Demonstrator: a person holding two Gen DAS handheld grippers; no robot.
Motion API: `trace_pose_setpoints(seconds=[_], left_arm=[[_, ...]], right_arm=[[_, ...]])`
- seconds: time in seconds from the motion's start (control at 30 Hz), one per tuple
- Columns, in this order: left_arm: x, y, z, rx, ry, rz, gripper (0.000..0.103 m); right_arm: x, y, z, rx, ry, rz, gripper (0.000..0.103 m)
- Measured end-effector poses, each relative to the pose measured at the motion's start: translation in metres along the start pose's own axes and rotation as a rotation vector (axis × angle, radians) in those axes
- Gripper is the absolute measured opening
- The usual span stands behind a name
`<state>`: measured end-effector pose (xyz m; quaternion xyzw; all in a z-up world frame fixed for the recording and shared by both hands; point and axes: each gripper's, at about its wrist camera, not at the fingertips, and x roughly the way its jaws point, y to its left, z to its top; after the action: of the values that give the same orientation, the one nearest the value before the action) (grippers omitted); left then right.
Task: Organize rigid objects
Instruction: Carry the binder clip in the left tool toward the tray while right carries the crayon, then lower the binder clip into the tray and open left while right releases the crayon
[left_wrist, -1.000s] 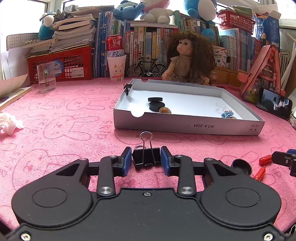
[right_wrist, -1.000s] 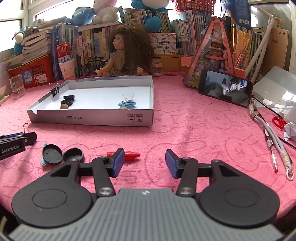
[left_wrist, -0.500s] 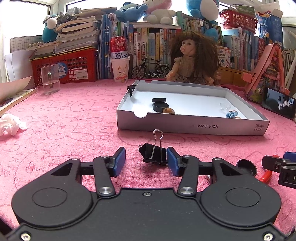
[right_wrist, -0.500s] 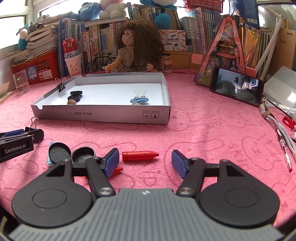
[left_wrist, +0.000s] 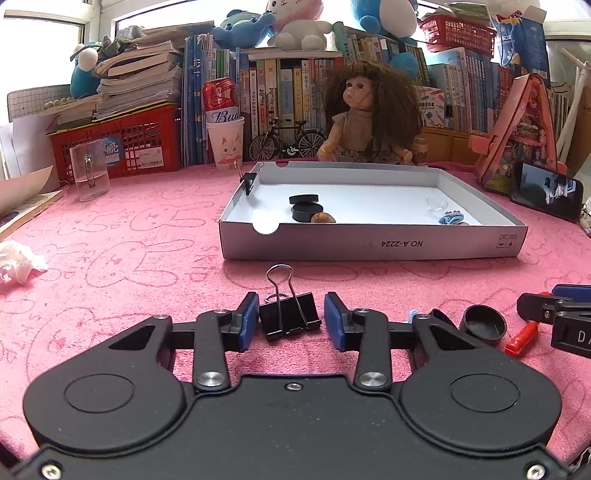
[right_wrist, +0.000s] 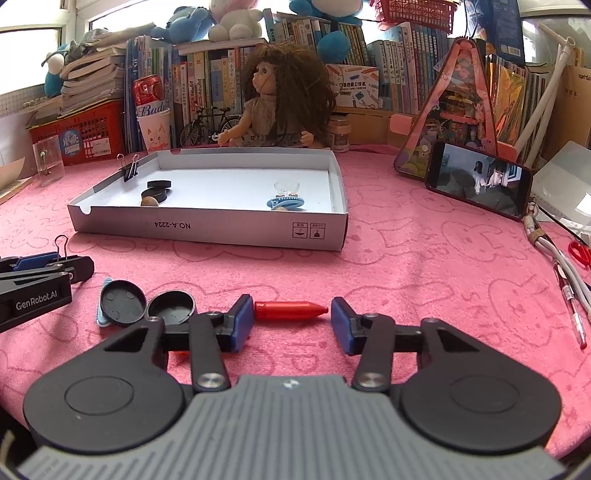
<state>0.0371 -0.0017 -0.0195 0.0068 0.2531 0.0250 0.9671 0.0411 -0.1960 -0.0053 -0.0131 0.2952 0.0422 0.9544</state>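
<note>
Both grippers are low over the pink cloth (left_wrist: 140, 266), each lined up on a pick. The left gripper (left_wrist: 289, 320) has its jaws released, and the clip (left_wrist: 290, 319) sits right between the blue pads, a sliver of gap on either side, wire loops pointing away toward the tray (left_wrist: 369, 242). The right gripper (right_wrist: 291, 317) is spread too, and the crayon (right_wrist: 290, 310) lies crosswise between its tips, blunt end about touching the left pad, point just short of the right one. Two caps (right_wrist: 146, 304) wait just outside its left finger. This looks like the grasp step: squeeze next, evenly, before lifting toward the tray ahead. That crayon will be gripped end to end, so it could pivot or pop out.
</note>
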Motion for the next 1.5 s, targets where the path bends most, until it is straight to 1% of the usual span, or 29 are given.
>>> trace_pose_setpoints(seconds=[0.17,0.73,1.17,1.5], left_arm=[[-0.002,0.003,0.002,-0.009,0.009,-0.023,0.033],[-0.01,-0.003,0.014,0.002,-0.011,-0.064,0.033],[-0.004,0.006,0.043,-0.024,-0.046,-0.1,0.033],[0.008,0.015,0.065,-0.062,-0.057,-0.158,0.033]], right_arm=[[0.0,-0.004,0.001,0.026,-0.013,-0.001,0.049],[-0.003,-0.009,0.009,0.05,-0.048,-0.004,0.049],[0.001,-0.013,0.028,0.08,-0.088,0.013,0.049],[0.007,-0.013,0.048,0.082,-0.118,0.032,0.049]])
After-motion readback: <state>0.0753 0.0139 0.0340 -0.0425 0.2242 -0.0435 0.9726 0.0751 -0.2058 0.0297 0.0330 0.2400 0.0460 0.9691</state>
